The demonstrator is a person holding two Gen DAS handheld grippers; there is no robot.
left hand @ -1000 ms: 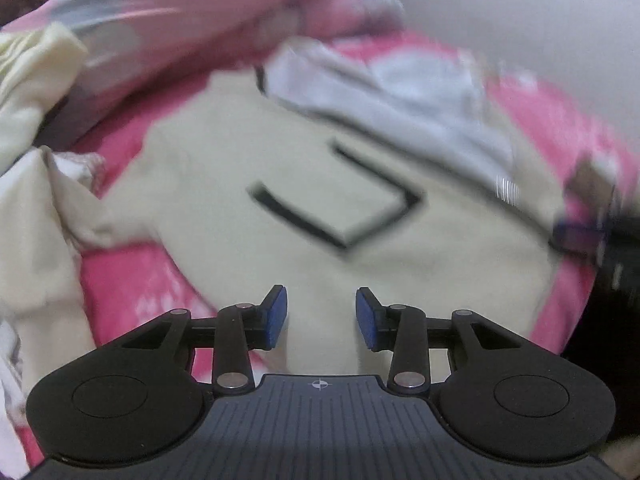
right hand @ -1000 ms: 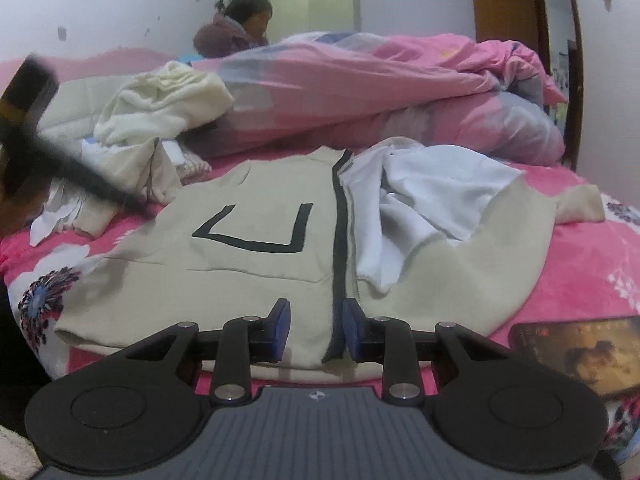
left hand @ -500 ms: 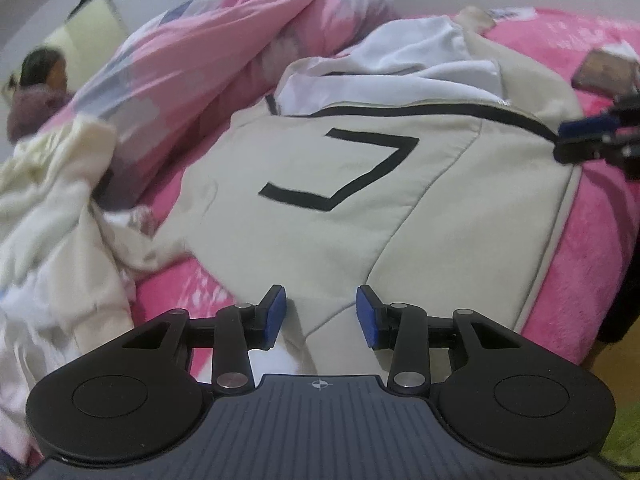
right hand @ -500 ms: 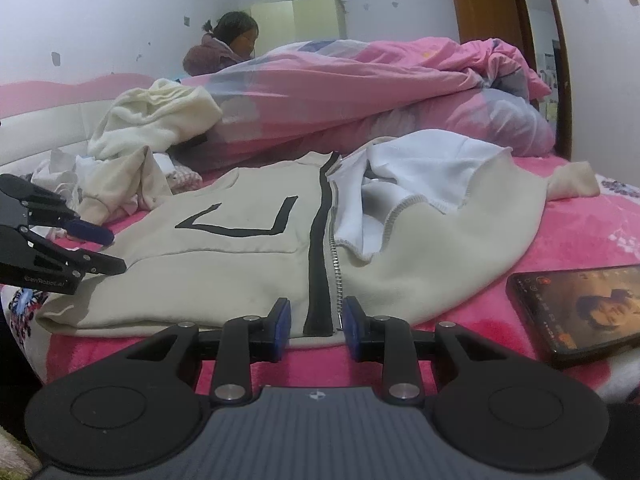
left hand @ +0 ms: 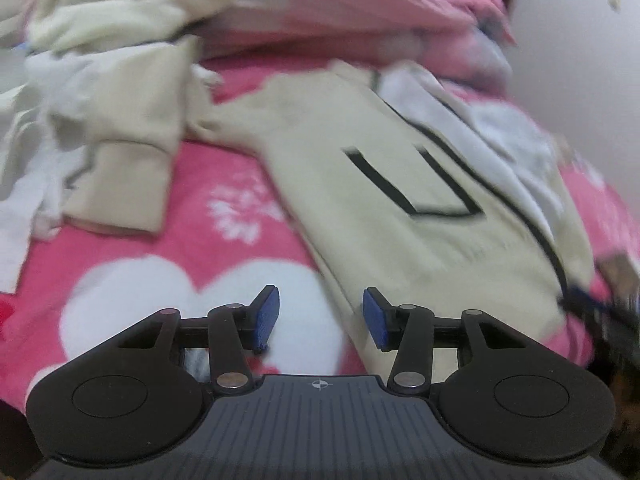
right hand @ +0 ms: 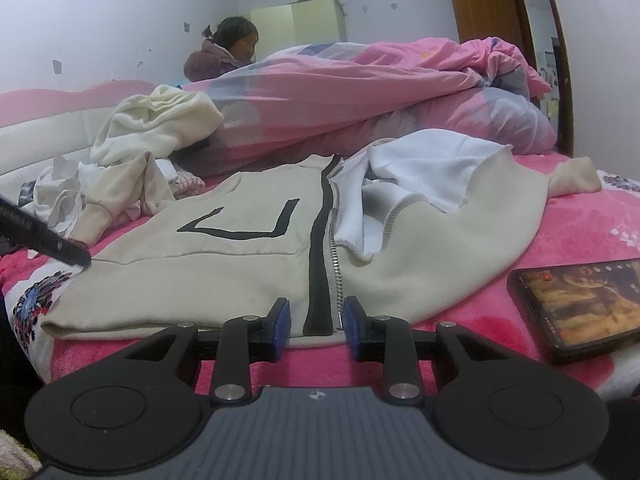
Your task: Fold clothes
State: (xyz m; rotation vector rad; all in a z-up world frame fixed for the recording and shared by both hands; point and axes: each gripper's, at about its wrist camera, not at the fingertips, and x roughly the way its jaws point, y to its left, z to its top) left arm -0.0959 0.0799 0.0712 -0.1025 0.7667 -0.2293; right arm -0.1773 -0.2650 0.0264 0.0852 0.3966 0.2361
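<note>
right wrist: one jacket (right hand: 248, 264), one phone (right hand: 580, 300)

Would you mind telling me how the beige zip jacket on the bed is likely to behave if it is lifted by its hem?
The beige zip jacket will probably flop and drape, since its right panel already lies folded back in soft creases. Unzipped, the two halves would likely swing apart. The fleecy-looking white lining suggests some bulk, so it may sag from the right hand-held gripper, whose jaws stand open at the hem.

each gripper, left gripper (left hand: 320, 316) and right gripper (right hand: 314, 328), is matte black with blue pads (left hand: 267, 314), silver pivot screws (right hand: 229, 392), round side discs and a ribbed grey base bearing a small crosshair mark.
</note>
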